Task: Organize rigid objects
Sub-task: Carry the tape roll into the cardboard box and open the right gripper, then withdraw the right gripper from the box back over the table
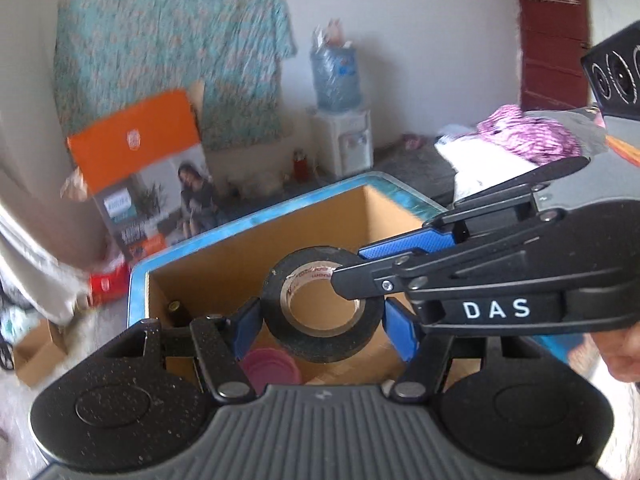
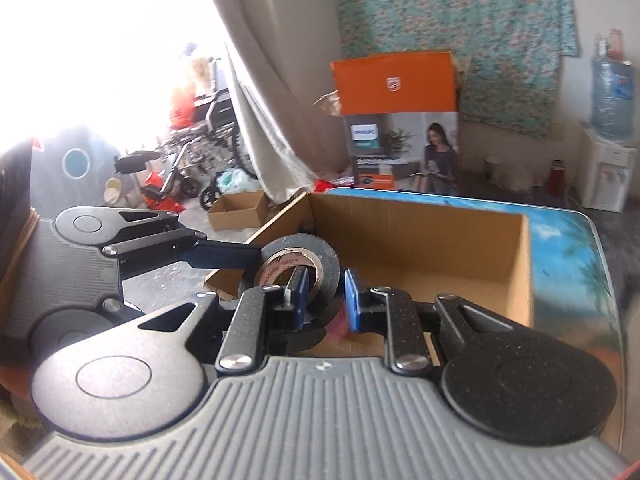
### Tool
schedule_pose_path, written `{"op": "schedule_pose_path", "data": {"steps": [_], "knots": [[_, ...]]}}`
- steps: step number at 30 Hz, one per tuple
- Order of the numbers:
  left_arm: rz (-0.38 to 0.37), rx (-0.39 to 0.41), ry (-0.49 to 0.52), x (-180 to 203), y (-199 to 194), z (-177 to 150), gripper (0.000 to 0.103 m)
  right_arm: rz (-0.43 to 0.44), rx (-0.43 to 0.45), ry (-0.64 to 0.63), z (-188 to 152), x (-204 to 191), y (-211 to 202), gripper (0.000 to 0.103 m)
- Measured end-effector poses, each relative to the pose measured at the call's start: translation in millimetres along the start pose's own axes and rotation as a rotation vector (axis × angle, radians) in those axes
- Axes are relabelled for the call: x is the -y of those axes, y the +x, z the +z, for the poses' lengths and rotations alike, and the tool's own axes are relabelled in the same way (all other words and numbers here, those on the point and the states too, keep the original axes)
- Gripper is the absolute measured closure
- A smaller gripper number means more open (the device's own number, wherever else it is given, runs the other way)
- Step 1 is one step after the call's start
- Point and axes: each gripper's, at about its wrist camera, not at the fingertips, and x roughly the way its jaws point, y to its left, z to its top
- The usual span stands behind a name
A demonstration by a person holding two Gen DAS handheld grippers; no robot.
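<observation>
A black tape roll [image 1: 320, 304] with a brown printed core hangs above an open cardboard box [image 1: 224, 252]. My left gripper [image 1: 320, 320] holds the roll across its outer sides with its blue pads. My right gripper [image 2: 324, 300] straddles the roll's wall [image 2: 300, 260]: one finger is inside the core, the other outside, and a gap shows beside the outer pad. In the left wrist view the right gripper [image 1: 352, 268] reaches in from the right. A pink lid [image 1: 270, 366] and a dark object [image 1: 174, 312] lie in the box.
The box [image 2: 440, 236] stands on a blue-patterned table [image 2: 568, 248]. Behind it lean an orange Philips carton [image 2: 400, 120], a floral cloth on the wall and a water dispenser [image 2: 608, 140]. Wheelchairs and small boxes are on the floor at left.
</observation>
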Motion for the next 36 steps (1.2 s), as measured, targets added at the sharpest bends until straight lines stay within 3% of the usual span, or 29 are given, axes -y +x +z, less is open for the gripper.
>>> {"op": "schedule_pose_path", "data": {"steps": [8,18,24,29,36], "knots": [[-0.047,-0.231,-0.133,-68,90,26,0.036,0.087,-0.226,0.112,60,53,99,0.084],[-0.036,-0.424,-0.157,-99,176,21,0.036,0.093,-0.413,0.237,48,90,206,0.084],[-0.01,-0.477,-0.144,-102,197,15,0.036,0.103,-0.47,0.304,37,98,249,0.082],[0.013,-0.476,-0.137,-102,200,17,0.029,0.122,-0.483,0.358,28,104,269,0.081],[0.009,-0.416,-0.14,-98,176,27,0.025,0.119,-0.418,0.36,38,102,247,0.077]]}}
